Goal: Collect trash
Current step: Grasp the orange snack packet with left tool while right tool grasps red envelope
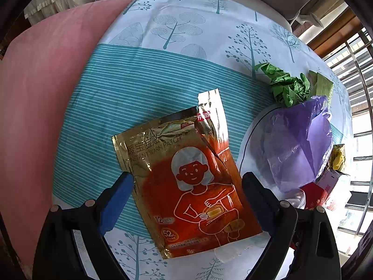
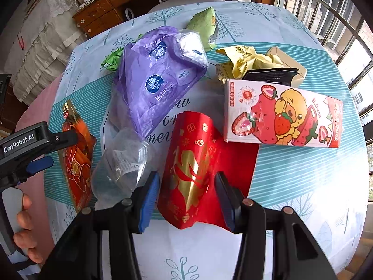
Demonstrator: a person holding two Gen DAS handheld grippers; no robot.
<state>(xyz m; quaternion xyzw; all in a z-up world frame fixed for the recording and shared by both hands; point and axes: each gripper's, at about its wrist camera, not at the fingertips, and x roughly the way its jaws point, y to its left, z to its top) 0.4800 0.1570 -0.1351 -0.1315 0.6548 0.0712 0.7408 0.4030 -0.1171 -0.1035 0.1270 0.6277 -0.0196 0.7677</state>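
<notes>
The left wrist view shows one warm patch packet (image 1: pixel 186 182) lying flat on the tabletop (image 1: pixel 144 81), between the wide-open fingers of the left gripper (image 1: pixel 187 186), which has hold of nothing. Only this view shows the packet whole; the right wrist view catches it at the left edge (image 2: pixel 77 154), beside the left gripper (image 2: pixel 39 154) and the hand (image 2: pixel 24 228) on its handle.

The right wrist view alone shows the rest of the trash: one red envelope (image 2: pixel 193 172) standing between the partly open fingers of the right gripper (image 2: pixel 186 200), whether its pads touch the envelope I cannot tell; one clear plastic wrapper (image 2: pixel 121 170) just left of it; one purple bag (image 2: pixel 153 79) farther off; one strawberry carton (image 2: pixel 282 116) to the right. The near tabletop is bare.
</notes>
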